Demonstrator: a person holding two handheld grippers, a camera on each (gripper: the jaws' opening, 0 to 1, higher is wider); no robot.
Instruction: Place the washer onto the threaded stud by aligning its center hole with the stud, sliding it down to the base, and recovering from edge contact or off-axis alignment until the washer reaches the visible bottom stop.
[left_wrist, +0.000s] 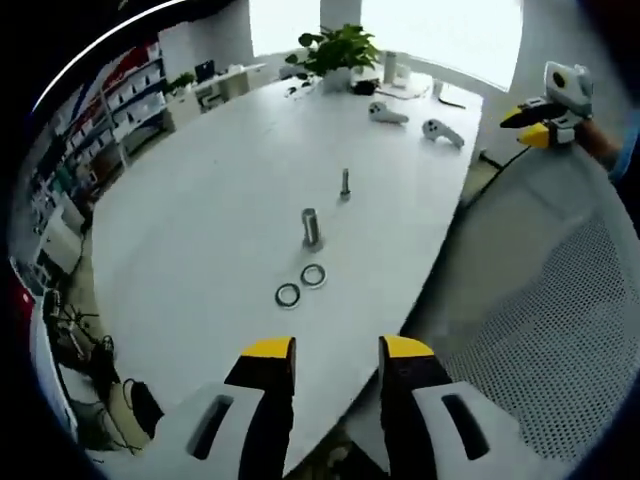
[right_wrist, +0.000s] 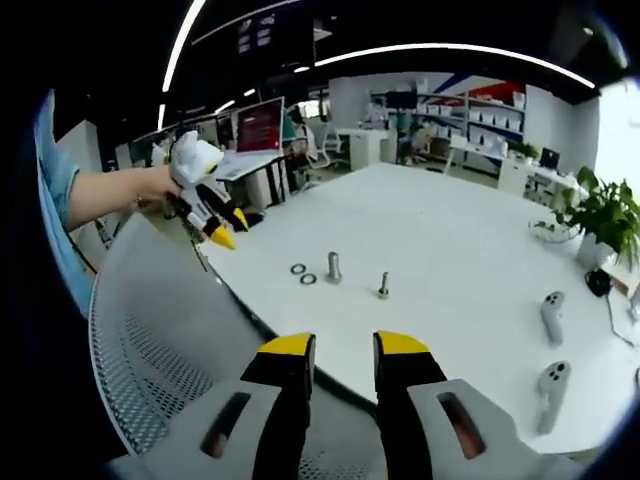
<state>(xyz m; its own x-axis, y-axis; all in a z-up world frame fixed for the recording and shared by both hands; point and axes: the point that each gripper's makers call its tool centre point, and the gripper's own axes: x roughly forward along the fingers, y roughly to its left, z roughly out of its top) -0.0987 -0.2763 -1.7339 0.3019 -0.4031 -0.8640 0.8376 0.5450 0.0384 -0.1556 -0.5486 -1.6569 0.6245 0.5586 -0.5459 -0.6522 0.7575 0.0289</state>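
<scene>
Two metal washers (left_wrist: 288, 295) (left_wrist: 313, 275) lie flat side by side on the white table (left_wrist: 200, 220), just in front of a thick upright stud (left_wrist: 310, 227). A thinner bolt (left_wrist: 345, 183) stands farther back. My left gripper (left_wrist: 338, 350) hangs open and empty over the table's near edge, short of the washers. In the right gripper view the washers (right_wrist: 298, 269) (right_wrist: 308, 279), the stud (right_wrist: 334, 266) and the bolt (right_wrist: 383, 285) sit mid-table. My right gripper (right_wrist: 344, 345) is open and empty, held over a chair back. The left gripper (right_wrist: 222, 228) shows there too, held in a hand.
A grey mesh chair back (left_wrist: 540, 330) stands close against the table edge on the right. Two white controllers (left_wrist: 388, 114) (left_wrist: 444, 131), a potted plant (left_wrist: 340, 50) and small items sit at the table's far end. Shelves and desks line the room behind.
</scene>
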